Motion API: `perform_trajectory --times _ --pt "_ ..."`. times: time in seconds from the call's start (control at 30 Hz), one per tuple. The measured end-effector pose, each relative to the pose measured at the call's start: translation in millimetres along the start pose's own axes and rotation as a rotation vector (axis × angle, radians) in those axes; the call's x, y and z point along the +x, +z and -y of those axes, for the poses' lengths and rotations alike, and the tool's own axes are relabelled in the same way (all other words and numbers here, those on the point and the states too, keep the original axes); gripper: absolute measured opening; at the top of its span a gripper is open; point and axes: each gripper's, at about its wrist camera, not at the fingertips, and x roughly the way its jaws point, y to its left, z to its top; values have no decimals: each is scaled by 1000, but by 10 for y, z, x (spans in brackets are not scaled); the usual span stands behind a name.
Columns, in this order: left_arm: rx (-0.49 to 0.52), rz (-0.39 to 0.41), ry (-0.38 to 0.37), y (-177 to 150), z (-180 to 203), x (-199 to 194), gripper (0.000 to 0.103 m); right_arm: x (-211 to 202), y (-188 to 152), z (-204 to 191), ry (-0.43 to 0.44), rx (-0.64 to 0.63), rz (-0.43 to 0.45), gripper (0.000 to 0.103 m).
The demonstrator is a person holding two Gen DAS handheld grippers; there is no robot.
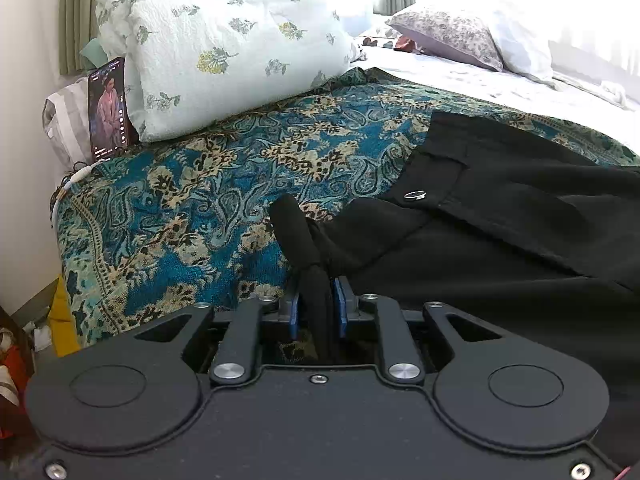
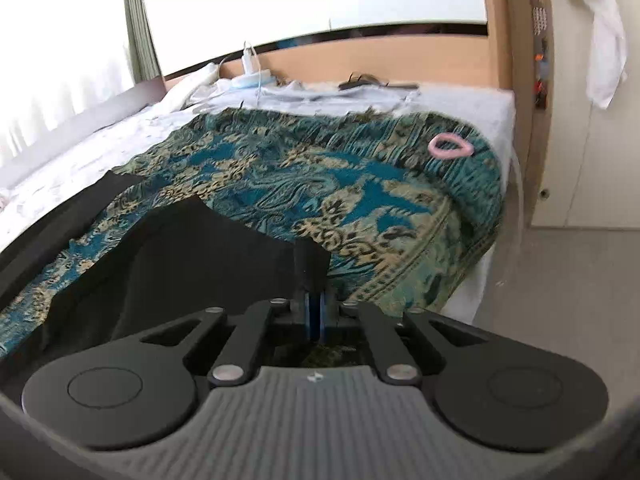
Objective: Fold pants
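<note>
Teal paisley bedspread (image 1: 192,208) fills your left wrist view; the black pants (image 1: 500,240) lie on its right side, waistband and metal button (image 1: 415,195) toward the middle. Your left gripper (image 1: 316,308) is clamped on a bunched fold. A phone (image 1: 108,108) leans on the floral duvet (image 1: 224,40).

From the right wrist, your right gripper (image 2: 315,312) pinches a corner of the pants (image 2: 192,264), which stretch leftward. A pink hair tie (image 2: 450,146) lies well apart.

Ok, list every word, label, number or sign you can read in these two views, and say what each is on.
No text can be read in either view.
Phone leaning on the folded quilt: its screen shows a person and small icons; any captions are too small to read.
Stickers on the wooden panel: blurred, unreadable.
Right gripper base: a small pale mark, no legible letters.
Black pants: a metal button, no visible label.
</note>
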Motion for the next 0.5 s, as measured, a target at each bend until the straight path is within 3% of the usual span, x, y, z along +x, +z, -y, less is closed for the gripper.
perform_trajectory --times 0.03,0.13,0.27,0.37,0.5 --pt "0 -1 1 -6 1 3 20 -41 -3 -7 -13 -5 13 12" --pt "-7 -9 3 4 -18 5 26 -59 43 -4 -129 -11 24 39" --pt "-18 3 22 36 -47 -63 45 -147 174 137 -157 31 39 42" --pt "-20 38 38 98 -55 -151 56 -256 287 99 -97 15 62 56" --pt "-25 114 22 225 -26 -345 72 -310 400 -165 163 -35 -4 63"
